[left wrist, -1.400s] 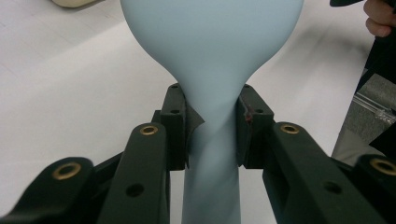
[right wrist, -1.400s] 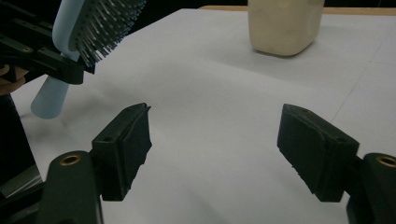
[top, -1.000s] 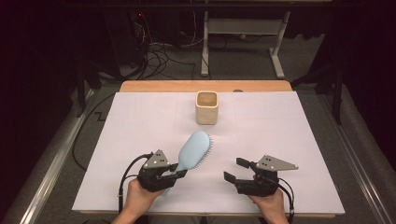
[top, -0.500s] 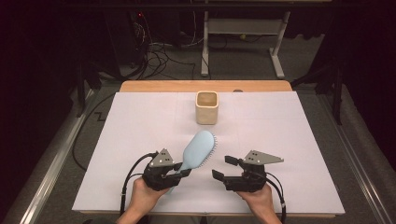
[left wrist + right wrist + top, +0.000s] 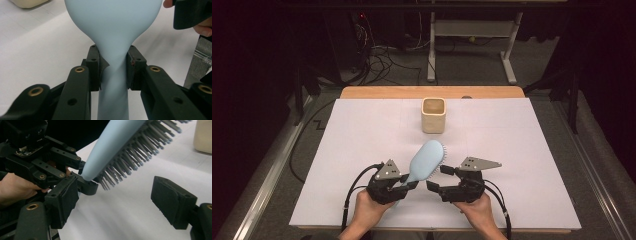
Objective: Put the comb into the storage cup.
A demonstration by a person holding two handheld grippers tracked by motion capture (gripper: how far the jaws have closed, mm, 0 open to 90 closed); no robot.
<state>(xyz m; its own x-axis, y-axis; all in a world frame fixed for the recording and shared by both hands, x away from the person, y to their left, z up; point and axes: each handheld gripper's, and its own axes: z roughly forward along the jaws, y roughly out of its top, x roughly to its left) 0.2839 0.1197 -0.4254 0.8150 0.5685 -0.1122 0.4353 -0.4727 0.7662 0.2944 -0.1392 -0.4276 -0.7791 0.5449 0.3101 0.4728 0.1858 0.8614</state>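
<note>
High view: left gripper (image 5: 404,184) was clamped on the neck of a pale blue hairbrush (image 5: 427,161), where handle meets head. Left gripper view confirmed it: both pads (image 5: 96,66) pressed the narrow neck of the brush (image 5: 112,30) from either side. Brush head pointed away from the person toward the beige cup (image 5: 433,115), well short of it, bristles facing the right gripper. Brush looked lifted off the white sheet (image 5: 522,150); not certain.

Right gripper (image 5: 443,179) sat just beside the brush head, on the side away from the left gripper, jaws wide apart and just been opening, nothing gripped. Right gripper view: its pads (image 5: 172,202) stood far apart with bare sheet between them, brush bristles (image 5: 130,162) above and beyond the gap, no contact visible.

No brand, label or writing readable on brush, cup or grippers.

Handle end hidden under the left gripper and hand in the high view. Brush head cut off at the top in both gripper views. Cup (image 5: 204,136) only partly in frame in the right gripper view. Cup's inside too dark to read. Room beyond the cup dark, cables and table legs barely made out.
</note>
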